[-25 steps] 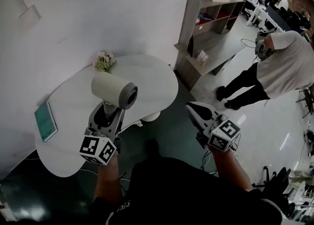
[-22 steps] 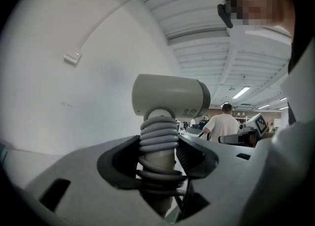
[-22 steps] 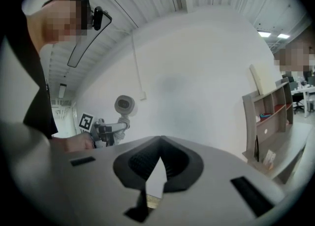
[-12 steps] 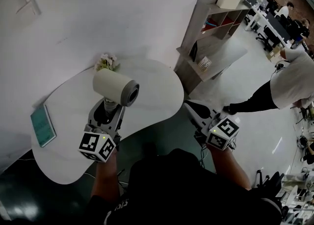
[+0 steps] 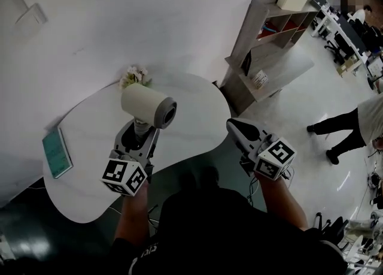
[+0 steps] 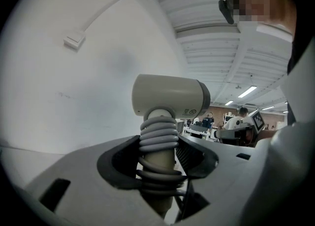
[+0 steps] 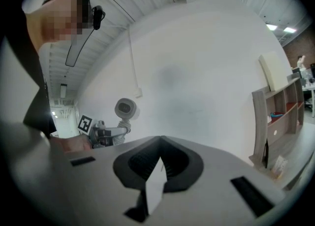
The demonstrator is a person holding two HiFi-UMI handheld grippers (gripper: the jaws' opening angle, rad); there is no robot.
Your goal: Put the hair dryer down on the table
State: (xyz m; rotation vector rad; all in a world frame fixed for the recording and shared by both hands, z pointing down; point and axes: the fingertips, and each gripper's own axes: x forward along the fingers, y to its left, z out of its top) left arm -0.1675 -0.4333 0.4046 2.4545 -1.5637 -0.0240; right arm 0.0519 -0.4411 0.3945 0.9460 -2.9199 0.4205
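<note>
Table (image 5: 90, 148) surface lies below the hair dryer (image 5: 146, 105), held upright in the air by its cord-wrapped handle in the clenched left hand-held gripper (image 5: 139, 135); carrying step appears in hand, and next move calls for lowering onto bare tabletop, then release, while right hand-held gripper (image 5: 236, 129) stays out of it, closed and empty.

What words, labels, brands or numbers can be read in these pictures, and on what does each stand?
None can be read.
Hair dryer: small marks near its grey end, too small to read.
Marker cubes: square patterns, no words.
Card on shelf: too small to read.
</note>
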